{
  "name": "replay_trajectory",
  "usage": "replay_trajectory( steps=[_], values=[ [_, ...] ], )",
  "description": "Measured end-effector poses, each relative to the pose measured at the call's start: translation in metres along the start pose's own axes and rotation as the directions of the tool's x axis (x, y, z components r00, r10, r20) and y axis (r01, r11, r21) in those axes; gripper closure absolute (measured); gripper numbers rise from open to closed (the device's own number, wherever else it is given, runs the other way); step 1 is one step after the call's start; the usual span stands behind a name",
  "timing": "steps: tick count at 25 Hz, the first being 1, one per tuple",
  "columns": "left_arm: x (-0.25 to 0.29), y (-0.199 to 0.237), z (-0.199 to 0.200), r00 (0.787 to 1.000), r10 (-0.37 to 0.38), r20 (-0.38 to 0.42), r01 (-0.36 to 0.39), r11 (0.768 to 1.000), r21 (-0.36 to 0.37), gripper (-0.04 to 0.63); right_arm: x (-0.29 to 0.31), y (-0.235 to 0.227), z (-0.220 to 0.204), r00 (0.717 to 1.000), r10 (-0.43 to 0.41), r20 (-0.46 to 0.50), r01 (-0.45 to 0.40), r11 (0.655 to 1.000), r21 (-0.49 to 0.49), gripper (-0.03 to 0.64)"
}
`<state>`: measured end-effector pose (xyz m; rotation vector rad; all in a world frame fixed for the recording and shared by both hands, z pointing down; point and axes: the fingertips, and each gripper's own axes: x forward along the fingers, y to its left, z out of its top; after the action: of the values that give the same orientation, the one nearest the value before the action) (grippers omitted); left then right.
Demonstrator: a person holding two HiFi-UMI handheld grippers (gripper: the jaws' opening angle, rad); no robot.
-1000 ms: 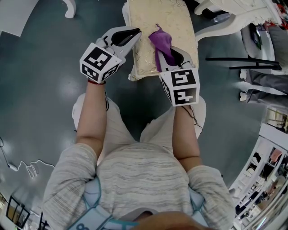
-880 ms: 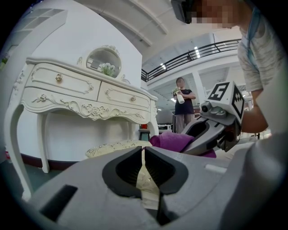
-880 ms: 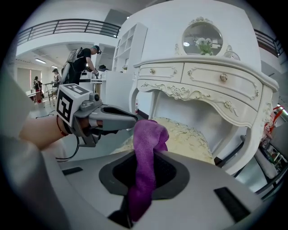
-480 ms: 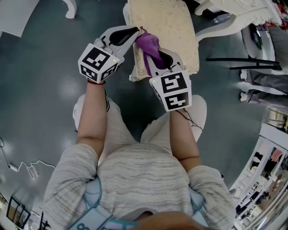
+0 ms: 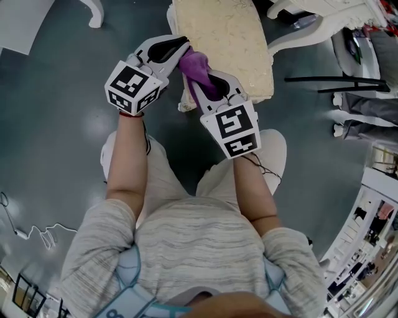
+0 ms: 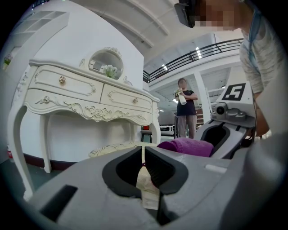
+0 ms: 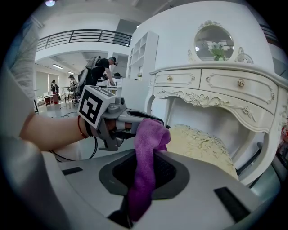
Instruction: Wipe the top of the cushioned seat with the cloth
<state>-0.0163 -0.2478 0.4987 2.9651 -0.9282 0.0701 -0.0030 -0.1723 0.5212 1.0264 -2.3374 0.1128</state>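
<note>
The cream cushioned seat (image 5: 230, 37) stands in front of me at the top of the head view. My right gripper (image 5: 198, 73) hangs over its near left corner, shut on a purple cloth (image 5: 196, 63) that bunches up above the jaws. From the right gripper view, the cloth (image 7: 146, 148) runs down between the jaws and the seat (image 7: 202, 143) lies beyond. My left gripper (image 5: 183, 47) is left of the seat, jaws together, with its tips against the cloth's fold. In the left gripper view its jaws (image 6: 143, 150) show only a thin slit, and the cloth (image 6: 186, 146) lies just to the right.
A white carved dressing table (image 6: 90, 94) stands over the seat. More white furniture (image 5: 323, 18) and black bars (image 5: 336, 84) are to the right. A person (image 6: 186, 108) stands far off. A cable (image 5: 37, 233) lies on the grey floor at the left.
The right gripper has carried the cloth left and toward me, from over the seat to its near left corner. The cloth now meets the left gripper's tips. The left gripper barely moved.
</note>
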Motion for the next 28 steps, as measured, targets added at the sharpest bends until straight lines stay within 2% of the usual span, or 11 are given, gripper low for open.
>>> replay_trajectory(
  steps=[9,17,28],
  values=[
    [0.005,-0.014,0.002,0.999,-0.023,-0.022,0.024,0.999,0.030,0.581,-0.013,-0.008,-0.010,0.998,-0.002,0.063,0.002,1.000,0.008,0.560],
    [0.008,-0.026,0.006,0.999,-0.043,-0.026,0.044,0.998,0.044,0.581,-0.035,-0.026,-0.030,0.997,-0.042,0.063,0.041,0.999,0.010,0.558],
    [0.016,-0.043,0.010,0.995,-0.094,-0.037,0.096,0.994,0.057,0.581,-0.067,-0.068,-0.063,0.991,-0.132,0.029,0.130,0.988,0.078,0.558]
  ],
)
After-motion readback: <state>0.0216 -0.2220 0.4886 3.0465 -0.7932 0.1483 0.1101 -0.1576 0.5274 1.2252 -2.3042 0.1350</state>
